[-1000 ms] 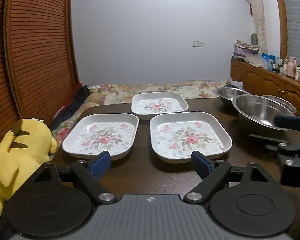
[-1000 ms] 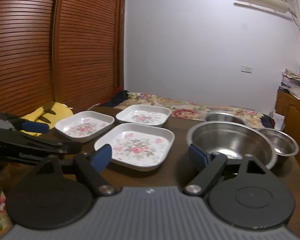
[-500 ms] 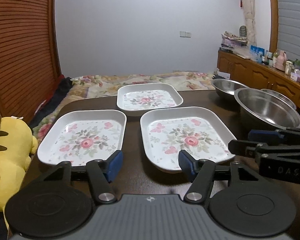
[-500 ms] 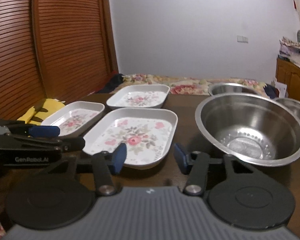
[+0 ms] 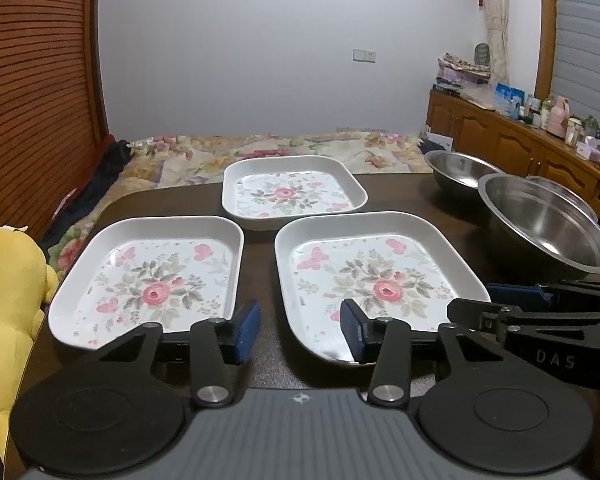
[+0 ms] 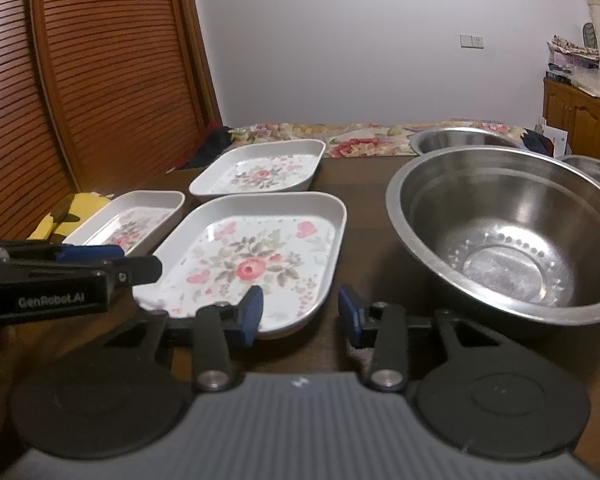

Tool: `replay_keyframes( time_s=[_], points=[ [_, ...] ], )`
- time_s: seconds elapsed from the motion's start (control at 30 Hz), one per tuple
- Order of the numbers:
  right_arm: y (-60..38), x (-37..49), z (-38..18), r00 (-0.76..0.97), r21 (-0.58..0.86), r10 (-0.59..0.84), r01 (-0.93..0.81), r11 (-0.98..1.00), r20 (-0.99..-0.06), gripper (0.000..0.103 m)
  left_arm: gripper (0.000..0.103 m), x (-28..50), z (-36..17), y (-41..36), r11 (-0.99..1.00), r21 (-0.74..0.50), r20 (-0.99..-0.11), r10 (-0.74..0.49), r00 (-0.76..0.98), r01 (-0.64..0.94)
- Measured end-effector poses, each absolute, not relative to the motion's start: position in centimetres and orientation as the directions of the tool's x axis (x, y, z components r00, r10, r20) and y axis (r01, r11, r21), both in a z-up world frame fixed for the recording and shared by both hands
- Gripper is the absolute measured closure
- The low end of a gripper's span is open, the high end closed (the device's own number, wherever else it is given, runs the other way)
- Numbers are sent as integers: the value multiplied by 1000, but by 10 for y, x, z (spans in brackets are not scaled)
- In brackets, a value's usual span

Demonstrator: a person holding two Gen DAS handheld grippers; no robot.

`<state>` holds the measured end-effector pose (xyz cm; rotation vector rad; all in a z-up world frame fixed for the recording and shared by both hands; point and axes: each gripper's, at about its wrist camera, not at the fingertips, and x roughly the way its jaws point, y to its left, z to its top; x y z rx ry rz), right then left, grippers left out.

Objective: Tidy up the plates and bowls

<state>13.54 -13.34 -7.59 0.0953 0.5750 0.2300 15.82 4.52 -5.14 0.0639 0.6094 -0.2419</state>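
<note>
Dark table (image 5: 412, 196): three floral plates (image 5: 374, 280), steel bowls (image 6: 508, 232), yellow plush (image 5: 8, 300) at left edge.

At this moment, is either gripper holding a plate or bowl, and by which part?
Nothing is held. The left gripper and right gripper are both open, with only bare table between the fingers.

A yellow plush toy (image 5: 8, 300) sits at the left edge of a dark wooden table (image 5: 412, 196) (a floral bedspread (image 5: 260, 150) lies beyond), with slatted wooden doors (image 6: 100, 80) behind.
</note>
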Motion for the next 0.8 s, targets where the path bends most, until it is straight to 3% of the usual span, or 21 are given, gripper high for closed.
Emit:
replay_keyframes(
  time_s=[0.3,0.4,0.63,0.8],
  points=[
    [-136,138,-77,811,145,232,-182,973,-537,74,72,168,-57,46,974,-33,-598,-200,776,226],
    [-136,142,-78,806,151,226,-170,974,-547,75,79,173,-57,47,975,-33,-602,-193,775,218],
    [-138,148,-77,809,161,220,-157,974,-545,75,81,180,-62,45,977,-43,-614,-191,766,210],
    [-140,151,-78,811,168,216,-147,975,-544,77,92,182,-65,46,973,-52,-623,-208,754,225]
  ],
)
